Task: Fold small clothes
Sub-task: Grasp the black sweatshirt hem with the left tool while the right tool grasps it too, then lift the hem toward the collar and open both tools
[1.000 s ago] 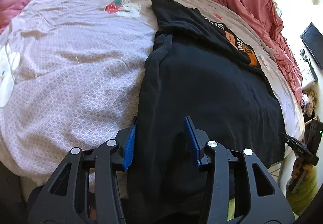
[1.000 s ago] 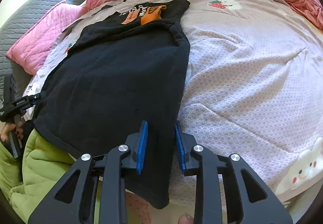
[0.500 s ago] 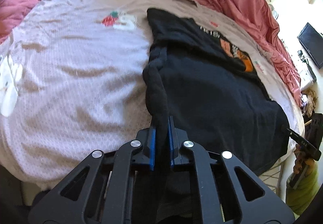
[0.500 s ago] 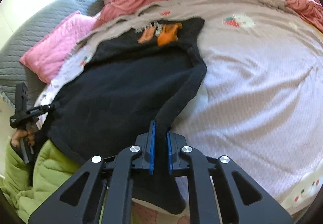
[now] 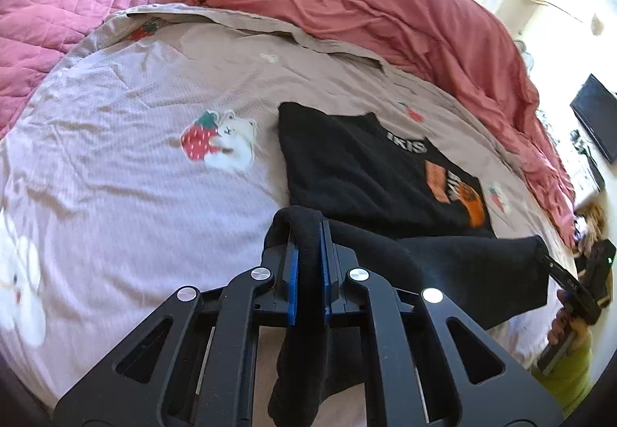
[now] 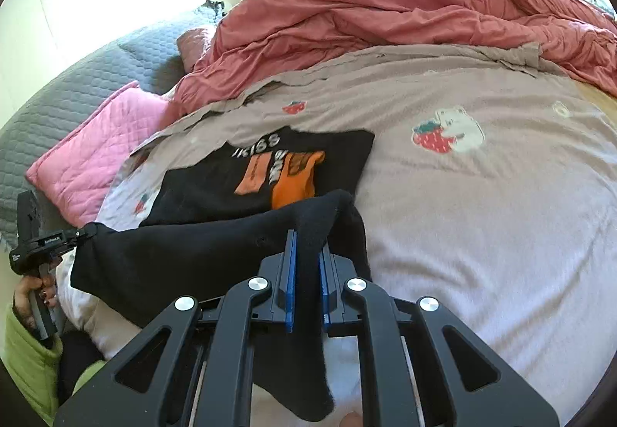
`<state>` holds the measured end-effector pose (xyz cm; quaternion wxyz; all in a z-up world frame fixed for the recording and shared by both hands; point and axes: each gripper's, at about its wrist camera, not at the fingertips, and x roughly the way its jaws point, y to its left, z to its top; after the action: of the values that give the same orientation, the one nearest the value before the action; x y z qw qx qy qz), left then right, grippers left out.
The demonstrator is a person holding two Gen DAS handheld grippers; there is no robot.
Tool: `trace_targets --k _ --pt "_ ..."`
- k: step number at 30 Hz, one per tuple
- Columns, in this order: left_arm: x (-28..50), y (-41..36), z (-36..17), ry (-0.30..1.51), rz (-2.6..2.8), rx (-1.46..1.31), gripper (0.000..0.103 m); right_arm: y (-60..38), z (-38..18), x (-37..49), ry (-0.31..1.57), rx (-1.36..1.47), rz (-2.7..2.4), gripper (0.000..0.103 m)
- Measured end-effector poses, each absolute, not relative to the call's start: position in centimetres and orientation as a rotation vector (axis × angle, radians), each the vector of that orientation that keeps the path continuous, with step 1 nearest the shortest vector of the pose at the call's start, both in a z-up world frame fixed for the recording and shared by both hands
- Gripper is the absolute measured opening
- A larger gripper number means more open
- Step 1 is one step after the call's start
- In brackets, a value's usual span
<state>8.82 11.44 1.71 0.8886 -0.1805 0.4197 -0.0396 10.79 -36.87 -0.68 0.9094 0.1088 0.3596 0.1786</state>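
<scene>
Left wrist view, left tongs (image 5: 308, 253) angled down over the bed (image 5: 115, 195), clamped tight on the black shirt (image 5: 366, 172) hem, right wrist view, right tongs (image 6: 307, 257) tilted down likewise, pinching the opposite hem corner, shirt's printed half flat on the bed.

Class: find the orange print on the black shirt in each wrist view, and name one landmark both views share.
Left wrist: orange print right of centre, beyond the lifted hem.
Right wrist: orange print just left of centre, above the gripper.
Shared landmark: strawberry-and-bear patch on the bedcover.
</scene>
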Motion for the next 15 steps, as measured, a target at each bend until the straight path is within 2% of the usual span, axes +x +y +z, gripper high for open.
trace_targets --k 6,9,10,11,13,15 --pt "13.2 11.6 -0.8 0.907 -0.029 -0.398 0.003 -36.1 -2.7 14.9 0.811 0.208 0.3 0.011" --pt "13.1 11.8 -2.1 0.886 -0.028 -0.418 0.006 -36.2 -3.6 15.3 0.841 0.211 0.278 0.028" --pt "12.7 11.9 -2.3 0.869 -0.036 -0.427 0.011 -36.6 -3.7 15.1 0.84 0.217 0.276 0.036" --pt "12.0 12.1 -2.4 0.849 -0.06 -0.444 0.014 -37.0 -3.6 14.7 0.833 0.227 0.275 0.039" --pt "10.8 12.4 -2.0 0.816 -0.084 -0.465 0.029 -37.6 -3.4 14.0 0.828 0.236 0.265 0.048" --pt "9.6 12.5 -1.5 0.793 -0.092 -0.47 0.04 -38.1 -3.3 13.2 0.827 0.249 0.263 0.049"
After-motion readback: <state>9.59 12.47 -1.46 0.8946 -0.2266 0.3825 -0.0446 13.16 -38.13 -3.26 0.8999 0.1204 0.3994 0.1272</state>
